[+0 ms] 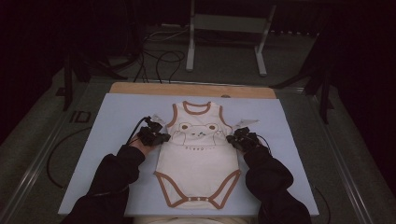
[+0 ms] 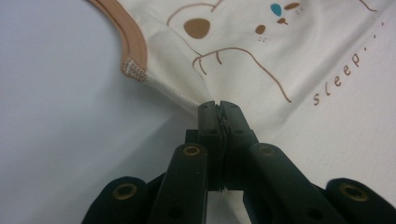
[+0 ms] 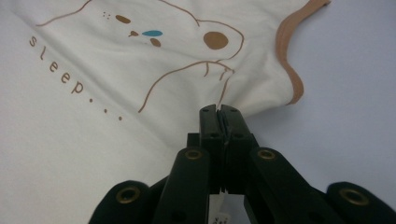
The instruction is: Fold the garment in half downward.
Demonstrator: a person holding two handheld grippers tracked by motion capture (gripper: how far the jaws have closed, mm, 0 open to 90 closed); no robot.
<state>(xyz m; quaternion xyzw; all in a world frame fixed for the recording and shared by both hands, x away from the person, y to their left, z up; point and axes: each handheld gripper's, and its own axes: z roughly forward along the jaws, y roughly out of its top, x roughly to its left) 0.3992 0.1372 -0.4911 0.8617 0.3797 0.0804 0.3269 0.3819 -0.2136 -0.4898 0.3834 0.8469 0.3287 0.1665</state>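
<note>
A cream sleeveless baby bodysuit point(image 1: 198, 163) with brown trim and a bear print lies flat on the light blue mat point(image 1: 112, 126), neck away from me. My left gripper point(image 1: 164, 138) is at its left side seam just below the armhole, and the left gripper view shows it point(image 2: 218, 105) shut on a pinch of the bodysuit point(image 2: 289, 56) edge. My right gripper point(image 1: 232, 139) is at the opposite side seam. In the right gripper view it point(image 3: 218, 109) is shut on the bodysuit point(image 3: 93, 93) edge under the brown armhole trim point(image 3: 287, 60).
The mat covers a wooden table point(image 1: 140, 87). Dark cables point(image 1: 161, 60) and the white legs of a stand point(image 1: 190, 46) are on the floor beyond it. The person's black sleeves point(image 1: 116, 177) come in from the bottom. A small white tag point(image 3: 219, 210) shows beneath the right jaws.
</note>
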